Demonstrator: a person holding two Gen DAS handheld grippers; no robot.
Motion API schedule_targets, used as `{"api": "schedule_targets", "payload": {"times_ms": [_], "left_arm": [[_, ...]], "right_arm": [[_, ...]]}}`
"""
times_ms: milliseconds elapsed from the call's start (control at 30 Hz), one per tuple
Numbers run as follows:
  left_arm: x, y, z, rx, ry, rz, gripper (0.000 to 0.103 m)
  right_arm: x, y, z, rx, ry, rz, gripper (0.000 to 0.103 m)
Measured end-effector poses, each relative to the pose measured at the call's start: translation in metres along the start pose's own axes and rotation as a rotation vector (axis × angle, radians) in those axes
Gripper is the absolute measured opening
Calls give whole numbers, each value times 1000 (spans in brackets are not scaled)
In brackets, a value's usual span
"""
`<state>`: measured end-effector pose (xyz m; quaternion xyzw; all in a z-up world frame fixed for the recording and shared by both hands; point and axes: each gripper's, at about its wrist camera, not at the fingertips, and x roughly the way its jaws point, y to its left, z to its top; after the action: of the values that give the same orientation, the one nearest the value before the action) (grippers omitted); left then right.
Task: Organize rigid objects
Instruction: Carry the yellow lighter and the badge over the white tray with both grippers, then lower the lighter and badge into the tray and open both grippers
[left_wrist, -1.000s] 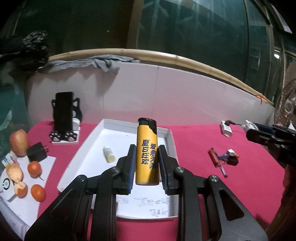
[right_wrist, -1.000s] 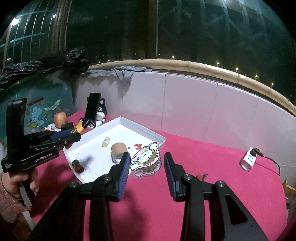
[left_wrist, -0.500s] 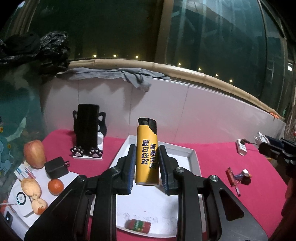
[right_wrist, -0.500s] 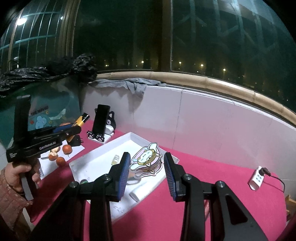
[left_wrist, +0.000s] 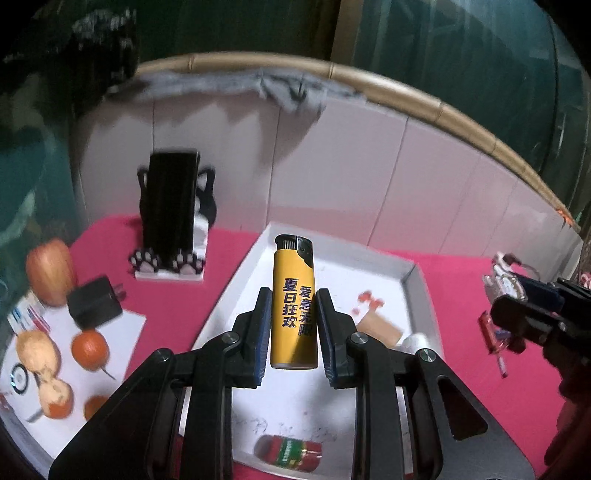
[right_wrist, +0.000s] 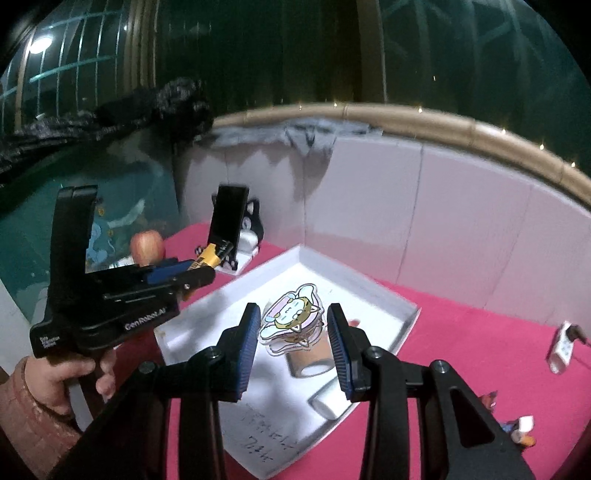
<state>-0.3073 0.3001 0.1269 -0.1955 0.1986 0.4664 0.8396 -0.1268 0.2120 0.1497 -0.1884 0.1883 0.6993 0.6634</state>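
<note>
The left gripper (left_wrist: 293, 325) clamps a smooth yellow plastic lighter (left_wrist: 293, 306) upright between its blue ribbed pads; the lighter has a black cap and dark printed characters down its side. It hangs above a shallow white rectangular tray (left_wrist: 410, 273) that sits on a bright pink tablecloth (left_wrist: 225, 266).

Inside the tray lie a short tan cardboard roll (left_wrist: 378, 326), a small white cylinder (left_wrist: 415, 339) beside it, and a red and green wrapped tube (left_wrist: 290, 448) near the front edge.

The right gripper (right_wrist: 291, 332) grips a flat, glossy cartoon character charm (right_wrist: 291, 323) with a clear outline by its edges, held over the same tray (right_wrist: 369, 284), directly above the tan roll (right_wrist: 308, 356).

Off to the left of the tray stands a black phone (left_wrist: 168, 206) in a black-and-white cat-shaped stand (left_wrist: 201, 236). Near it are a red apple (left_wrist: 50, 271), a matte black charger block (left_wrist: 94, 308) and round oranges (left_wrist: 89, 345) on white paper. A crumpled grey cloth (left_wrist: 284, 88) drapes over the white panel wall behind.
</note>
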Motion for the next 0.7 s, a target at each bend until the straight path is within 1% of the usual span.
{"api": "schedule_targets", "payload": {"times_ms": [133,233,333,533,700], "left_arm": [[20,6,-13,-7,52,25,23],[29,4,-20,16,68,47,23],[35,4,-23,19,80,48,23],[47,2,-30,16,109,42,23],[45,4,-31,-14,102,53,24]], "right_arm": [[34,3,-14,3,75,-4,37],[58,8,-26,3,133,0,37],[72,12,-35,-4,173,8,37],[82,19,-46,-19,208,19,37],[85,23,-51,-40,204,-2,38]]}}
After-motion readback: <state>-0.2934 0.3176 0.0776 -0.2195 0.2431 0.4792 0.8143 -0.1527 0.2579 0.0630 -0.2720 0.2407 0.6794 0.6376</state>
